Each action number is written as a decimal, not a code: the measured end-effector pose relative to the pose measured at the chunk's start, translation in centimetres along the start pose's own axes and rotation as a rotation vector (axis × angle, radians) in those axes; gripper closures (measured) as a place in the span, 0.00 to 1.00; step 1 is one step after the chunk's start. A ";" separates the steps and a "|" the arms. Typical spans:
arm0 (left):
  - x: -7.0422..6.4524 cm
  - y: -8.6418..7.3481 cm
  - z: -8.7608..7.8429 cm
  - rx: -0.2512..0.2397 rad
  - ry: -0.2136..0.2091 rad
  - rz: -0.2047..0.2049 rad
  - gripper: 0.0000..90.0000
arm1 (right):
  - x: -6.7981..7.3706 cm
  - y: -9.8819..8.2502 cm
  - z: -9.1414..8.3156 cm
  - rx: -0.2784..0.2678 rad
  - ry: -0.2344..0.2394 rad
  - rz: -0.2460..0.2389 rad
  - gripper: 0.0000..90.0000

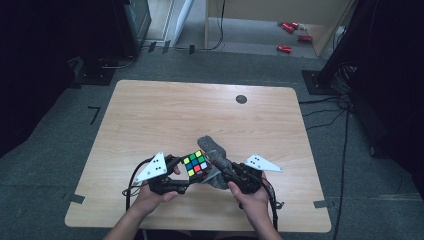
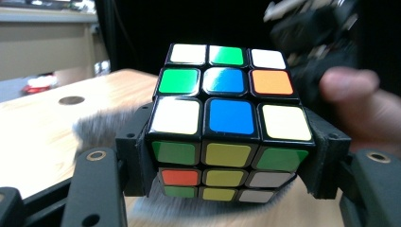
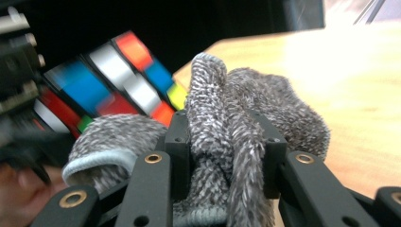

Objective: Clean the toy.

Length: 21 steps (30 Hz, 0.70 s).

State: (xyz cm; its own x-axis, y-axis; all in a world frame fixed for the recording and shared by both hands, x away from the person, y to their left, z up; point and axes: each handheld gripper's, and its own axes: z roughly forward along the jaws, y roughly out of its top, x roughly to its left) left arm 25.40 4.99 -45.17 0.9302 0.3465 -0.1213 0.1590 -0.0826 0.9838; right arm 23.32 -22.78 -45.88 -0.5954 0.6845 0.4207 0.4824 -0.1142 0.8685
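Nearest, left gripper (image 1: 184, 184): jaws clamped on the two side faces of the puzzle cube (image 1: 196, 164), which is held clear above the near middle of the table (image 1: 150, 115). Next, right gripper (image 1: 223, 170): jaws pinched on a bunched fold of grey cloth (image 1: 214, 150), its free end draped just behind and beside the cube.

Step in hand, as judged: wiping the cube, with the cloth brought against its right side. The next move calls for a firm hold on the cube while the cloth is drawn across a face without snagging an edge.

Cube, appearance: scrambled, glossy stickers in white, green, blue, orange, yellow and red on black plastic. Cloth: fuzzy grey knit with a paler hem.

Farther off: dark round disc (image 1: 241, 99) in the tabletop.
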 end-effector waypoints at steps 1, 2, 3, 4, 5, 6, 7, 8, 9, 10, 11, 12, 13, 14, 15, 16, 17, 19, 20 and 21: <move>0.0 0.0 0.0 0.003 -0.002 0.005 0.38 | 0.1 -0.2 0.3 0.022 0.003 -0.002 0.74; 0.0 -0.1 0.0 0.010 0.002 0.015 0.38 | 0.2 -0.3 0.3 0.024 -0.005 -0.010 0.74; 0.0 -0.1 0.0 0.016 0.008 0.017 0.38 | 0.4 -0.2 0.3 0.022 -0.022 -0.025 0.74; 0.0 -0.2 0.1 0.028 0.015 0.026 0.38 | 0.5 0.0 0.1 0.014 -0.034 -0.033 0.74; 0.0 -0.3 0.2 0.039 0.019 0.033 0.38 | 0.5 0.2 -0.2 -0.014 -0.032 -0.031 0.74; 0.0 -0.3 0.3 0.051 0.018 0.036 0.38 | 0.5 0.6 -0.7 -0.051 -0.029 -0.020 0.74; -0.1 -0.5 0.5 0.066 0.018 0.043 0.38 | 0.6 1.0 -1.1 -0.082 -0.016 -0.016 0.74; -0.3 -0.6 0.7 0.084 0.018 0.056 0.38 | 0.9 1.2 -1.5 -0.111 0.007 -0.012 0.74; -0.5 -0.7 1.0 0.102 0.018 0.072 0.38 | 1.2 1.5 -1.7 -0.131 0.029 -0.020 0.75; -0.7 -0.8 1.2 0.112 0.011 0.081 0.38 | 1.6 1.6 -1.9 -0.144 0.047 -0.033 0.75; -0.9 -0.8 1.4 0.113 0.007 0.083 0.38 | 2.0 1.7 -1.9 -0.150 0.061 -0.052 0.75; -1.0 -0.8 1.4 0.107 0.013 0.082 0.38 | 2.4 1.6 -1.8 -0.152 0.054 -0.071 0.75; -1.0 -0.7 1.3 0.101 0.018 0.080 0.38 | 2.6 1.5 -1.8 -0.157 0.042 -0.084 0.75; -0.8 -0.6 1.1 0.085 0.015 0.069 0.38 | 2.4 1.4 -1.7 -0.162 0.046 -0.070 0.75; -0.6 -0.5 0.8 0.065 0.008 0.048 0.38 | 2.0 1.2 -1.6 -0.157 0.053 -0.043 0.75; -0.5 -0.3 0.6 0.051 0.006 0.029 0.38 | 1.6 1.0 -1.4 -0.145 0.053 -0.021 0.75; -0.3 -0.3 0.5 0.042 0.005 0.020 0.38 | 1.3 0.7 -1.2 -0.129 0.041 -0.017 0.75; -0.1 -0.5 0.5 0.054 0.000 0.028 0.38 | 1.0 0.3 -0.9 -0.100 0.014 -0.007 0.75; -0.1 -0.6 0.6 0.067 -0.001 0.036 0.38 | 1.0 0.3 -0.9 -0.095 0.014 -0.003 0.75; -0.2 -0.7 0.8 0.080 0.002 0.044 0.38 | 1.1 0.4 -0.9 -0.096 0.011 -0.004 0.75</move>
State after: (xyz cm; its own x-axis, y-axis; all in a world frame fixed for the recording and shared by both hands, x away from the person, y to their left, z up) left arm 25.37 4.24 -45.99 0.9363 0.3425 -0.0780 0.1441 -0.1721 0.9745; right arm 22.28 -22.75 -44.85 -0.6045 0.6770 0.4198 0.4165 -0.1806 0.8910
